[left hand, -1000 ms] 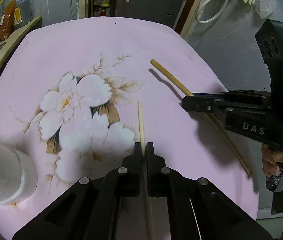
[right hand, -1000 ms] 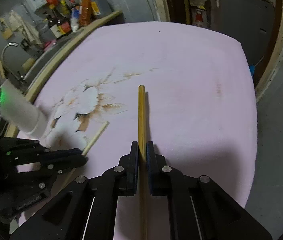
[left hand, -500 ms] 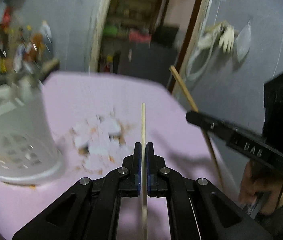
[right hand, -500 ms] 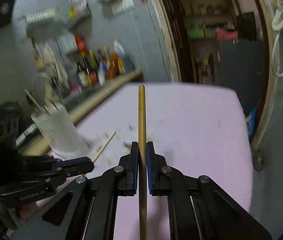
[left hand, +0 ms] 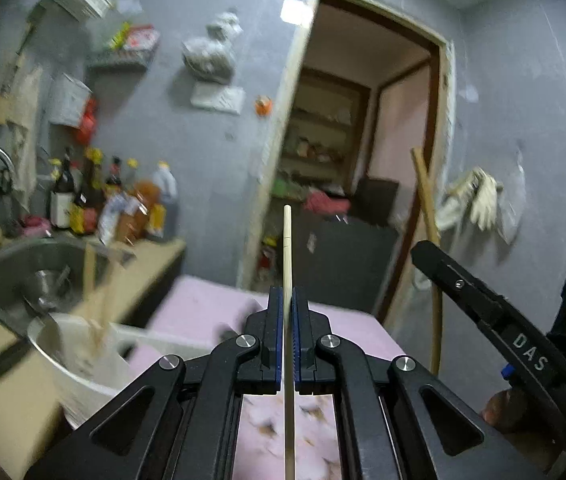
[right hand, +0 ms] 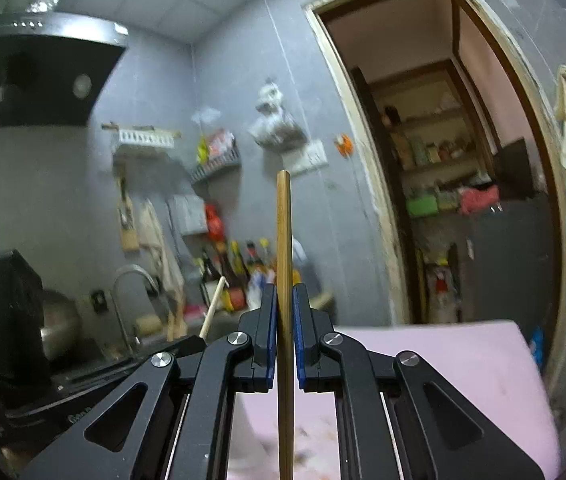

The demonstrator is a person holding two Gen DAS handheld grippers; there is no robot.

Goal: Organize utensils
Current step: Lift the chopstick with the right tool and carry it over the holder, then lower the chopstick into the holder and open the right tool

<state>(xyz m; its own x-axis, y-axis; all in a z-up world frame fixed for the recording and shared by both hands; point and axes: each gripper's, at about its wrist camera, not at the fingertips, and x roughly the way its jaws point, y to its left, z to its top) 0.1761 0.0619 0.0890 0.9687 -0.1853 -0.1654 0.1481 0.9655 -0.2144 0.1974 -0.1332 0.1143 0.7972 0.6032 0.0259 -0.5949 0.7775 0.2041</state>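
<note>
Left gripper (left hand: 288, 308): fingers closed on a pale chopstick (left hand: 287, 248), which is held upright and juts past the fingertips
Right gripper (right hand: 284, 304): fingers clamped on a darker chopstick (right hand: 284, 232), likewise pointed upward
Table (right hand: 463, 356): covered in pink floral cloth, seen low beneath both grippers
White holder (left hand: 83, 352): seen blurred at lower left of the left view, beside the table, with sticks inside
Sink (left hand: 35, 276): seen behind the holder

R tongs (right hand: 284, 300) clamping brown chopstick (right hand: 284, 240)
</note>
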